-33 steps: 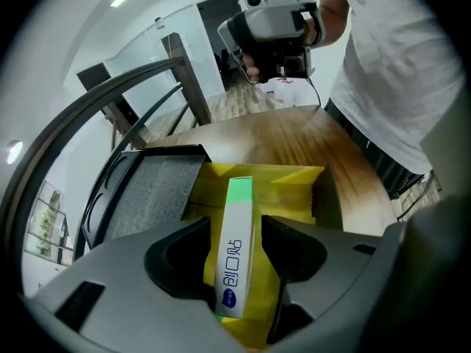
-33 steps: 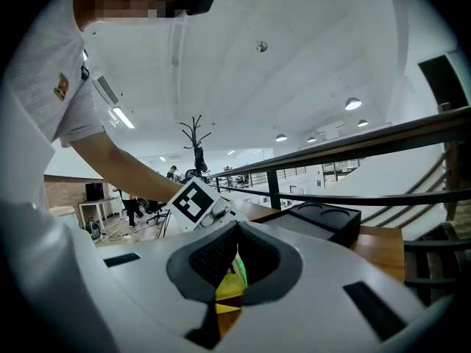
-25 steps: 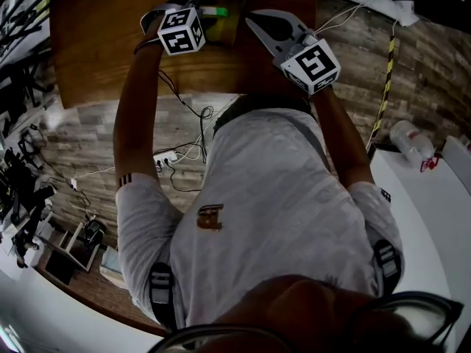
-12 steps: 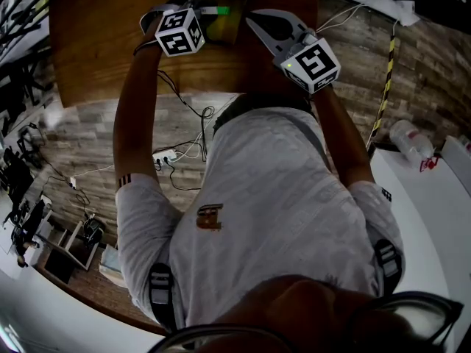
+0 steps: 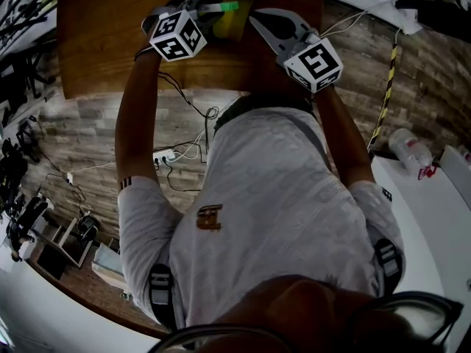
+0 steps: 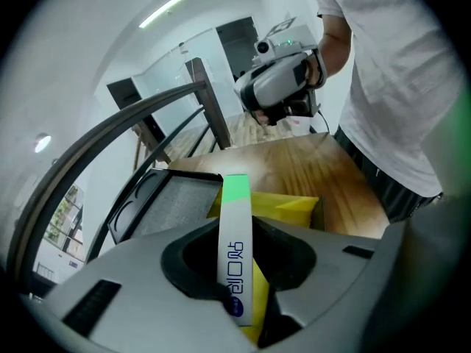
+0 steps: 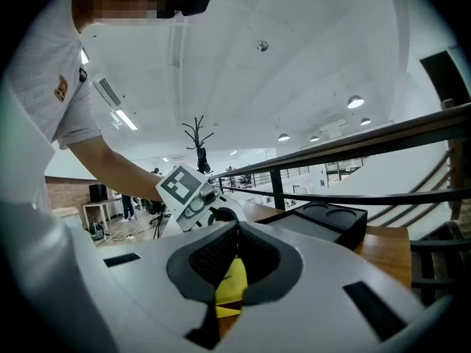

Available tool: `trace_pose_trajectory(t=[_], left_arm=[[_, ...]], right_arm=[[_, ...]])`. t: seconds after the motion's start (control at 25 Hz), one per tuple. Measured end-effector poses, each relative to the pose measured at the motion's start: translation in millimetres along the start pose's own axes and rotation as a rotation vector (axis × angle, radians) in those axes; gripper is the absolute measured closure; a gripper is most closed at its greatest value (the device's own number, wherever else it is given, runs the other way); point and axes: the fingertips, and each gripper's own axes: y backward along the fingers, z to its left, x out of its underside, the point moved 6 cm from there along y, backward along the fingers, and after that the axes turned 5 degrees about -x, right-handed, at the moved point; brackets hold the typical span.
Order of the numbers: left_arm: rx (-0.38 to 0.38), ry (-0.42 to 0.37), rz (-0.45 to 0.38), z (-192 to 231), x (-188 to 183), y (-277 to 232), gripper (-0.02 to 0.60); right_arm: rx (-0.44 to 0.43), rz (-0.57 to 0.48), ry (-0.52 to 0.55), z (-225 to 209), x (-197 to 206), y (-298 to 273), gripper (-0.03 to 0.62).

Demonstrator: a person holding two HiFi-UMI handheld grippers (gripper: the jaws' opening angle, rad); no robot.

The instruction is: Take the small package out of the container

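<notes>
The small package (image 6: 235, 219) is a narrow white strip with a green end and blue print. It stands upright between the jaws of my left gripper (image 6: 237, 235), which is shut on it. Just behind and below it lies the yellow container (image 6: 294, 210). In the head view the left gripper (image 5: 210, 7) holds the package (image 5: 223, 6) over the yellow container (image 5: 234, 22) at the table's far side. My right gripper (image 5: 259, 16) is beside the container, jaws together with nothing between them. In the right gripper view (image 7: 237, 230), yellow (image 7: 232, 285) shows through the gap beneath the pads.
The wooden table (image 5: 110, 43) carries a black tray (image 6: 158, 204) beyond the container, which also appears in the right gripper view (image 7: 324, 223). A dark railing (image 6: 110, 134) runs behind the table. Cables (image 5: 184, 149) lie on the floor below.
The left gripper has tilted and risen slightly with the package in it. The right gripper has hardly moved.
</notes>
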Motion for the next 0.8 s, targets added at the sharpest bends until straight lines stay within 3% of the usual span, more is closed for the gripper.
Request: trace_pose_trajectory(t=[0.48, 0.8], left_arm=[[-0.226, 0.138, -0.155, -7.2, -33.8, 74.4, 0.476], [-0.405, 0.299, -0.346, -16.2, -62.9, 119.0, 0.476]], right_arm=[[-0.034, -0.044, 0.055, 28.5, -31.9, 6.7, 0.562], [-0.055, -0.088, 0.078, 45.9, -54.2, 23.4, 0.562]])
